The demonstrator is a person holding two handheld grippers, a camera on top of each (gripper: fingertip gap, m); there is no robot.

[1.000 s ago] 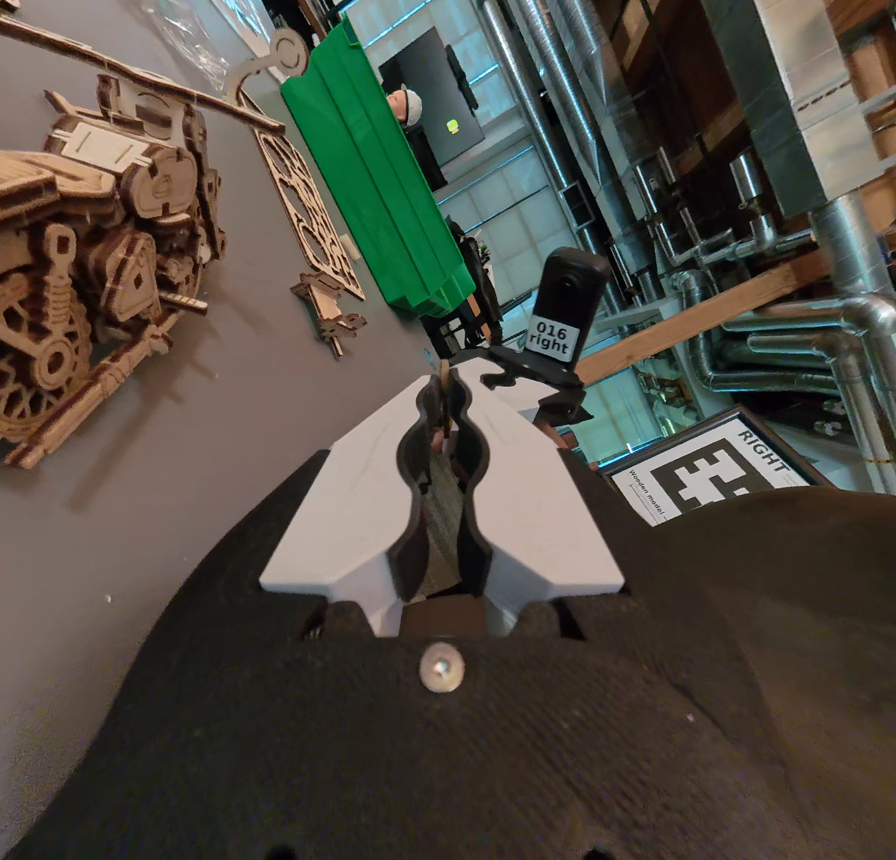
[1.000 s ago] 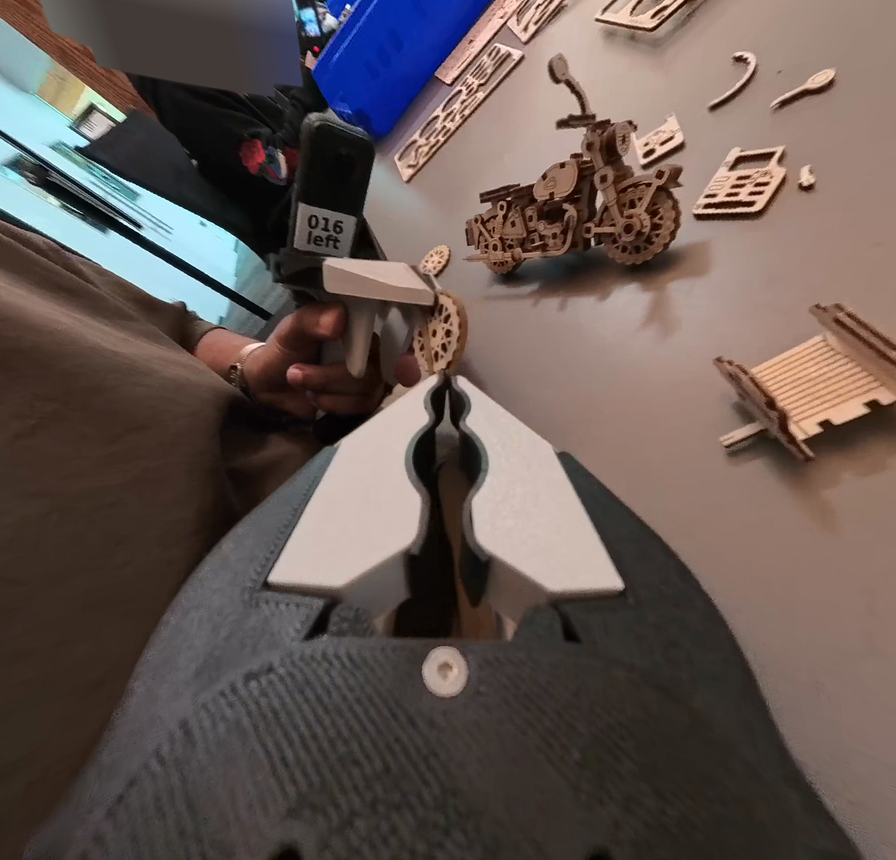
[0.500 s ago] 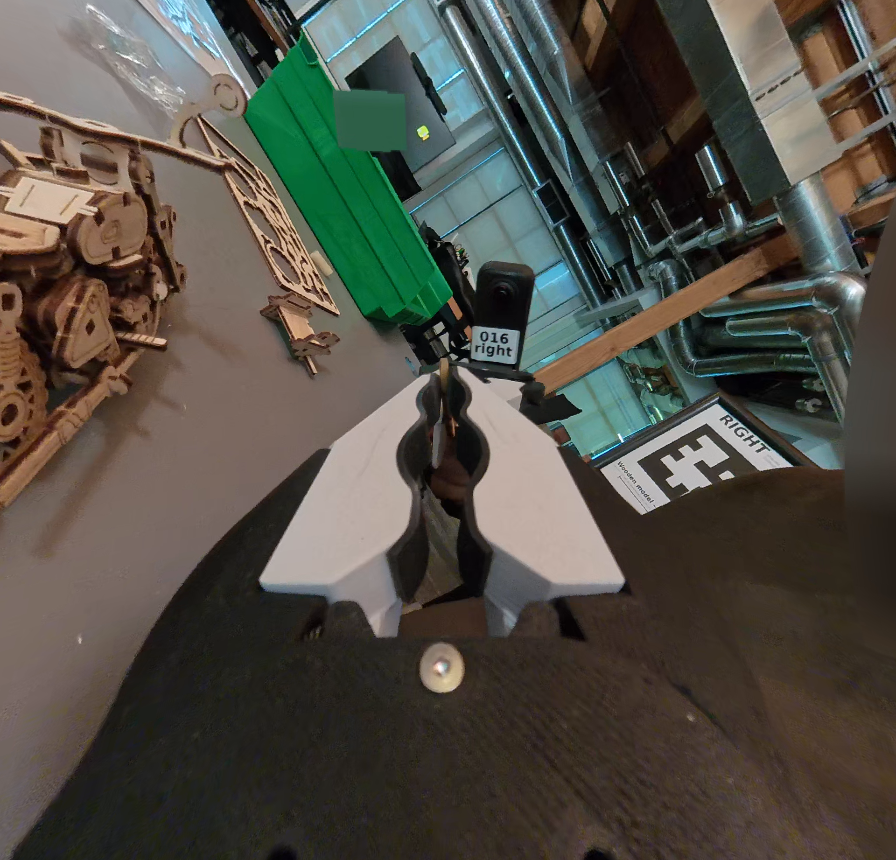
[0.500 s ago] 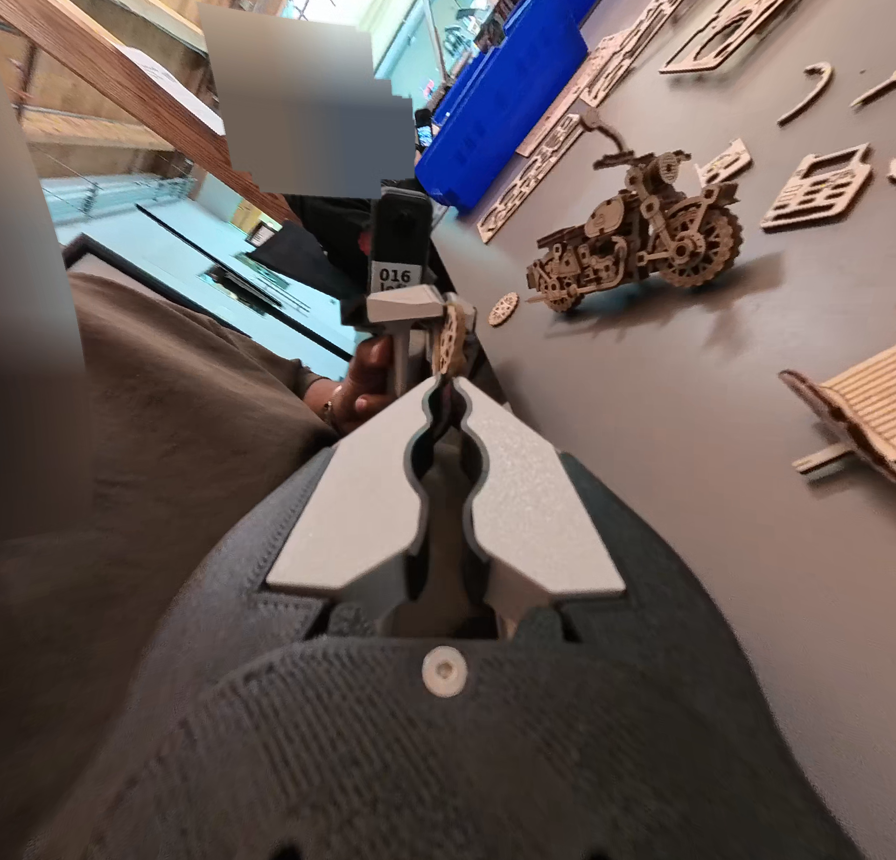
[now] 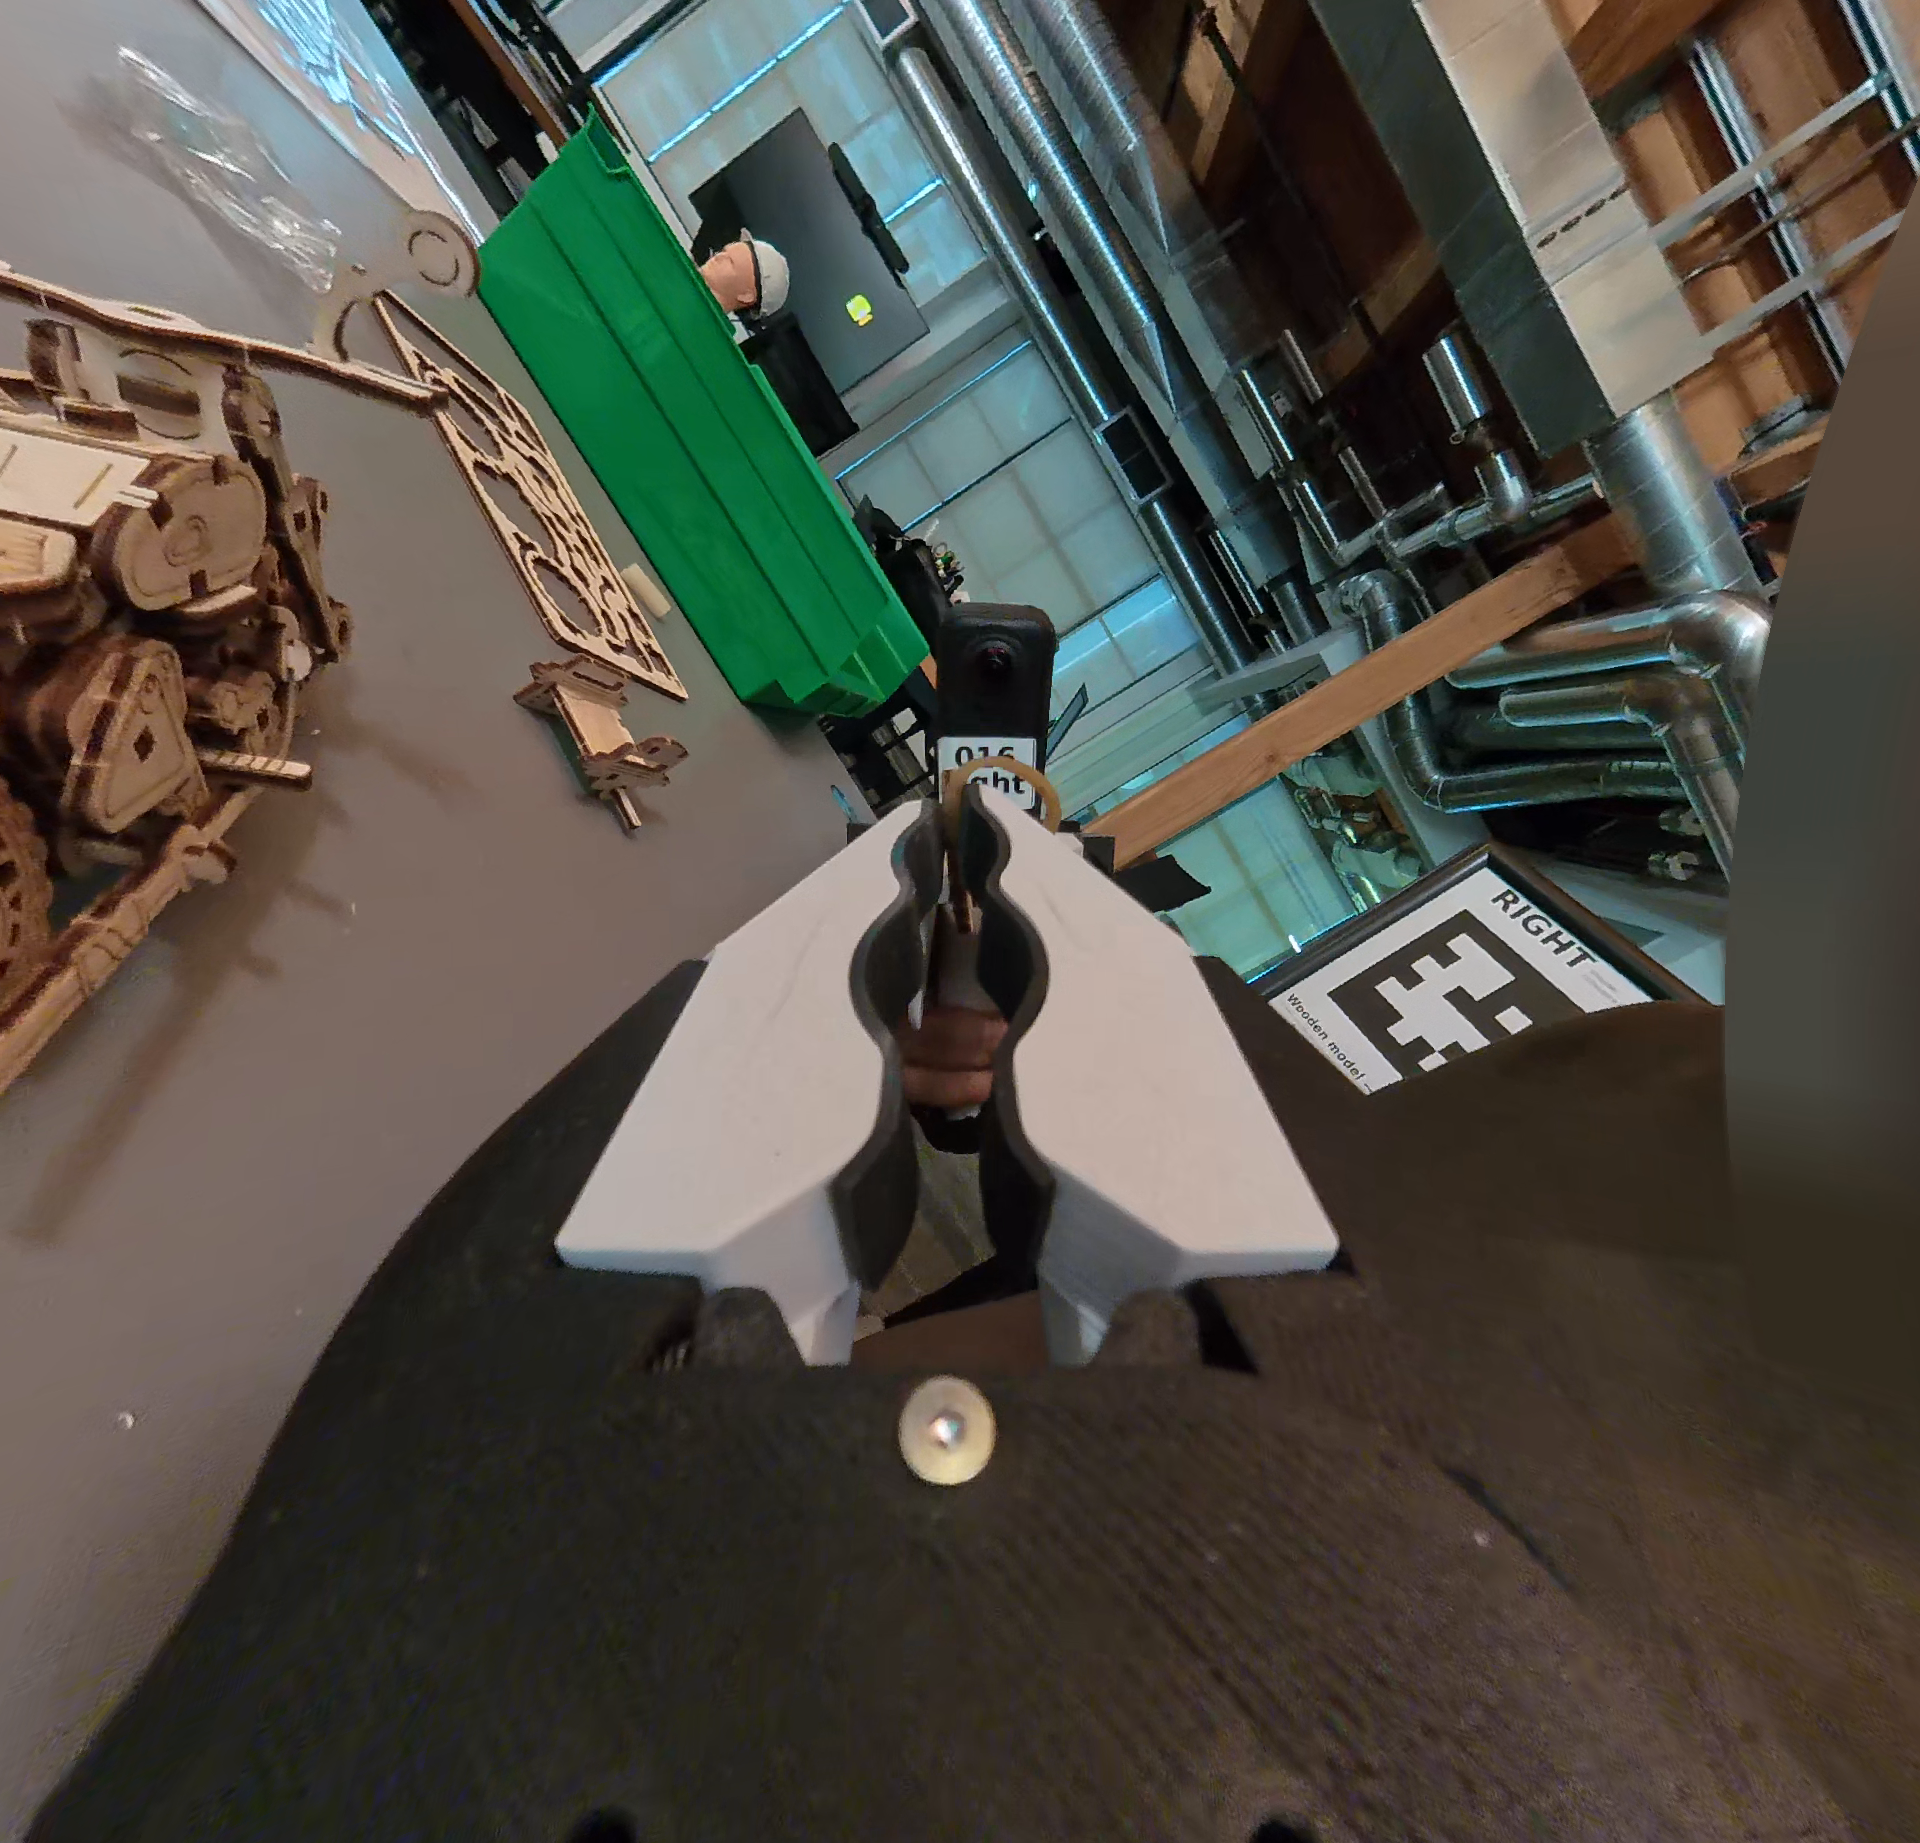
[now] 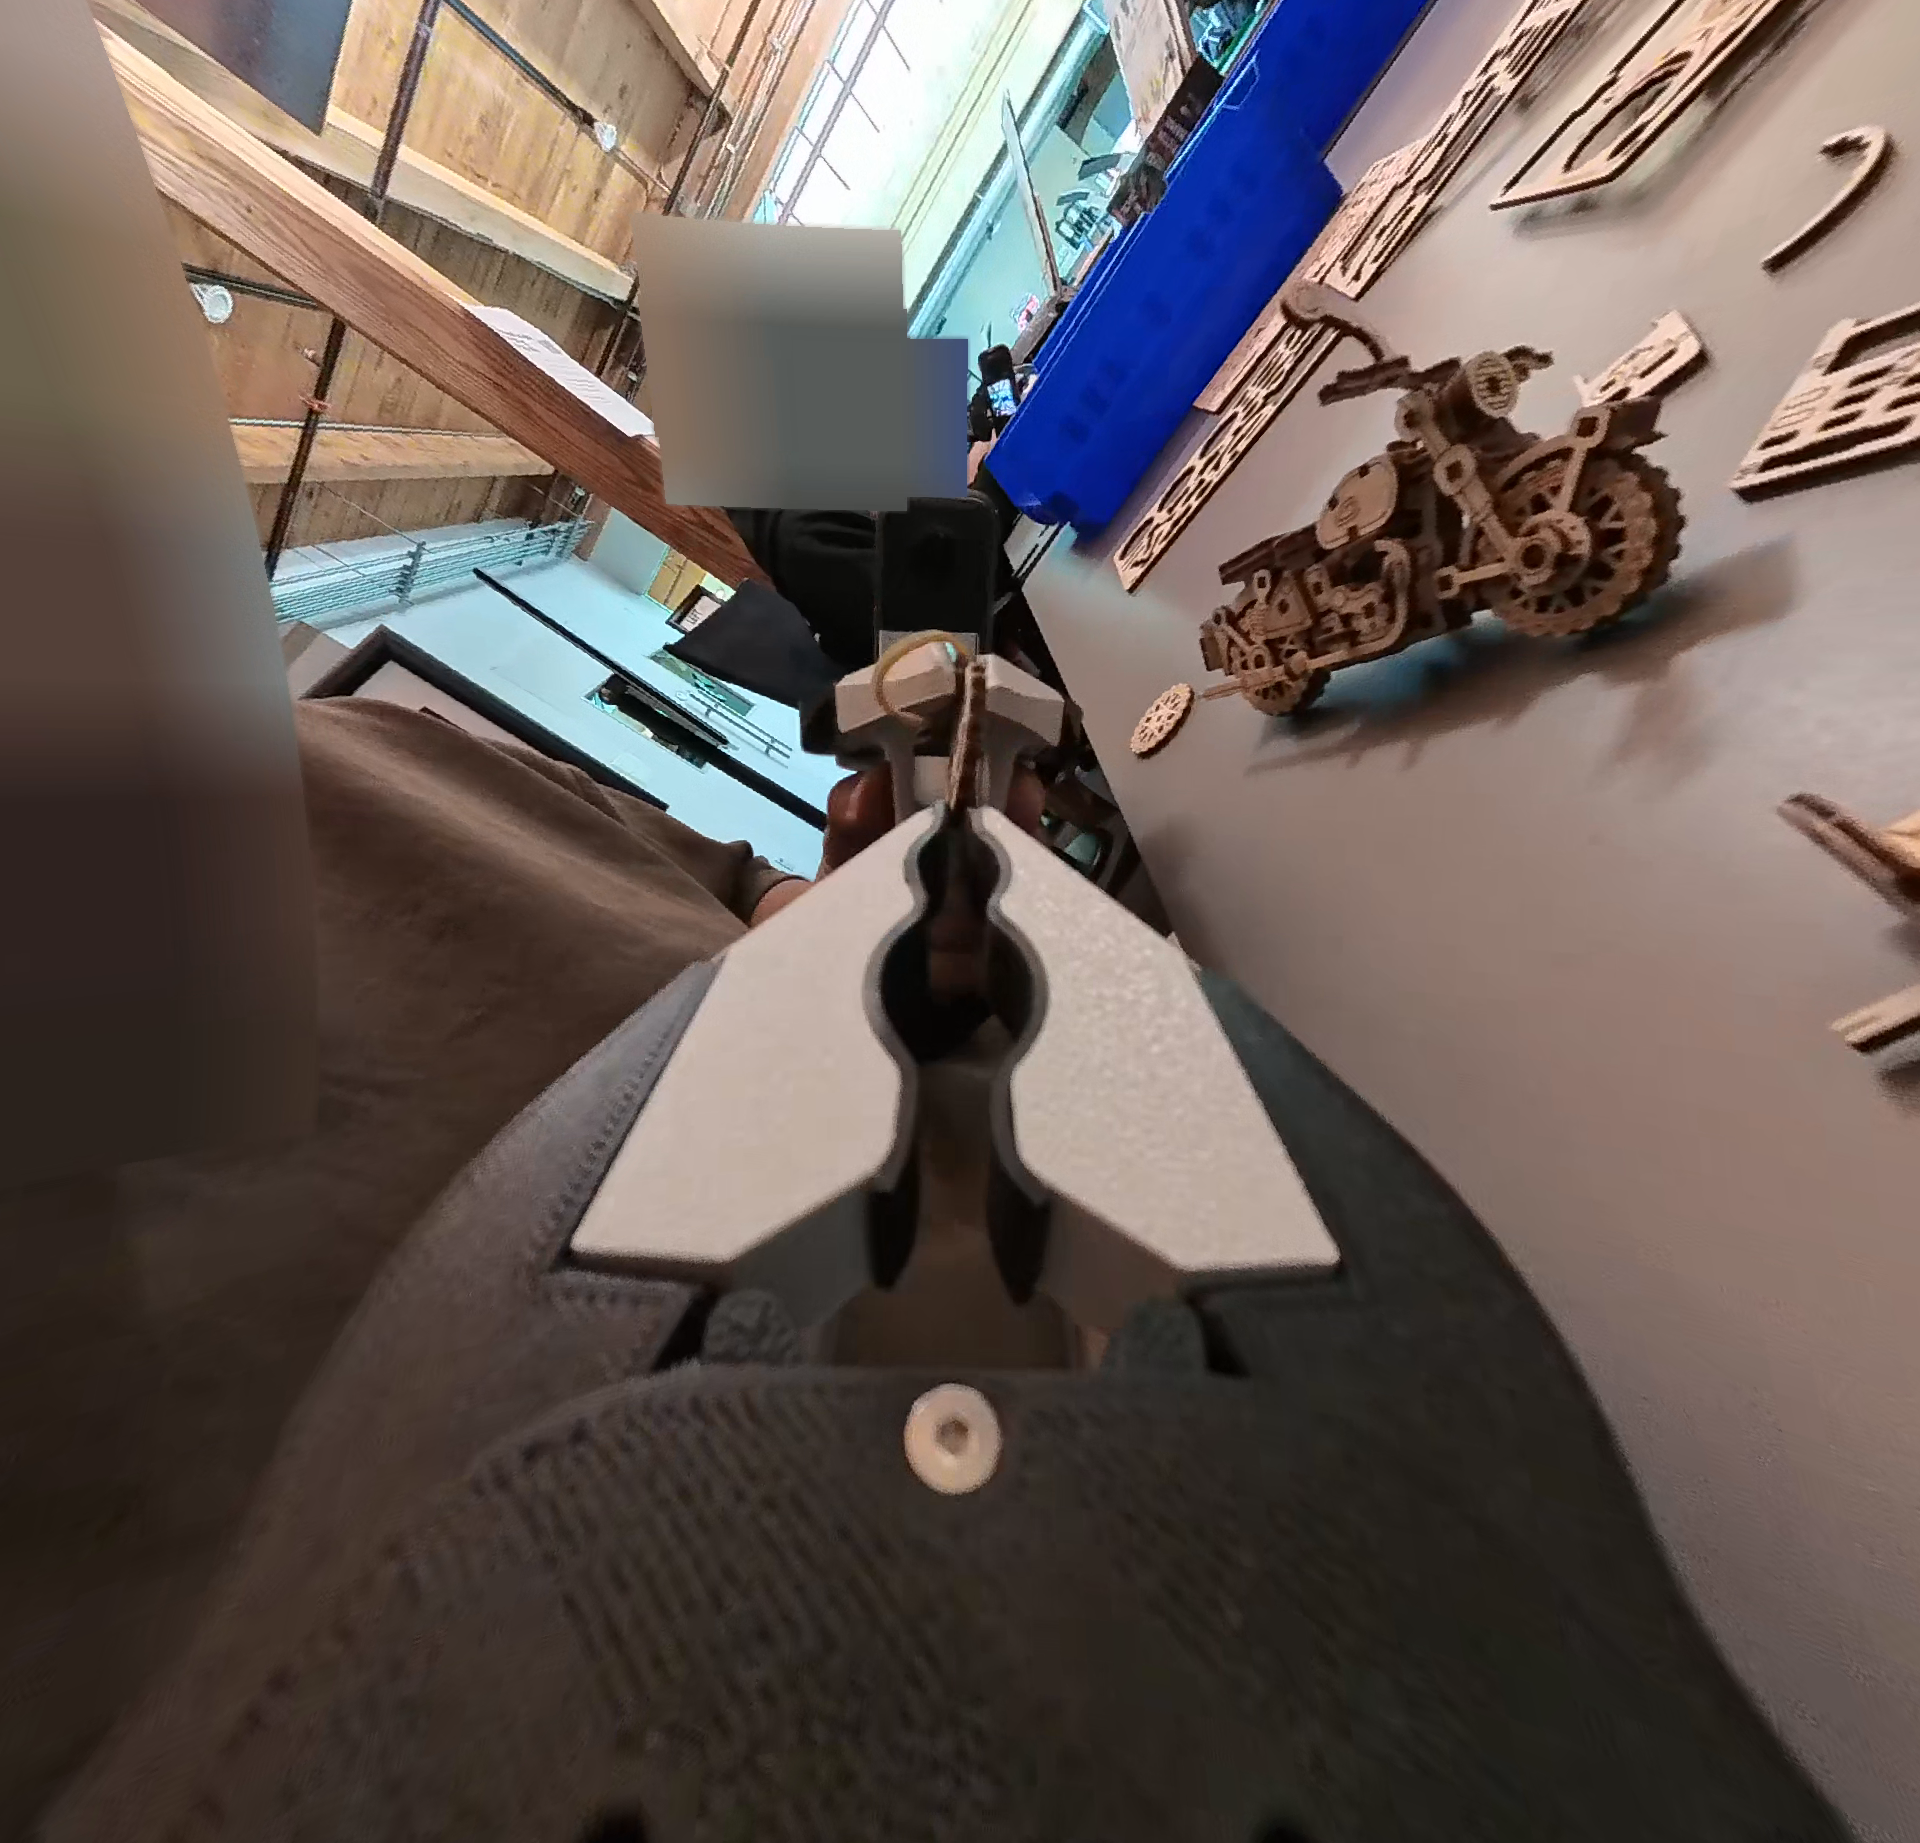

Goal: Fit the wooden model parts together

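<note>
Wooden gear [image 6: 969,744] pinched edge-on between both grippers' closed fingers [image 5: 1101,983], above grey table [image 6: 1455,962]

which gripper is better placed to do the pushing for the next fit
Right, probably. The left gripper is shut on the toothed wheel, so it acts as the holder. The right gripper, tips closed, sits at the wheel's edge, lined up with it.

A wooden motorcycle model [image 6: 1455,536], loose gear [image 6: 1161,719], cut-out sheets [image 5: 540,536] and green bin [image 5: 675,422] are carried by the grey tabletop [image 6: 1455,962].
</note>
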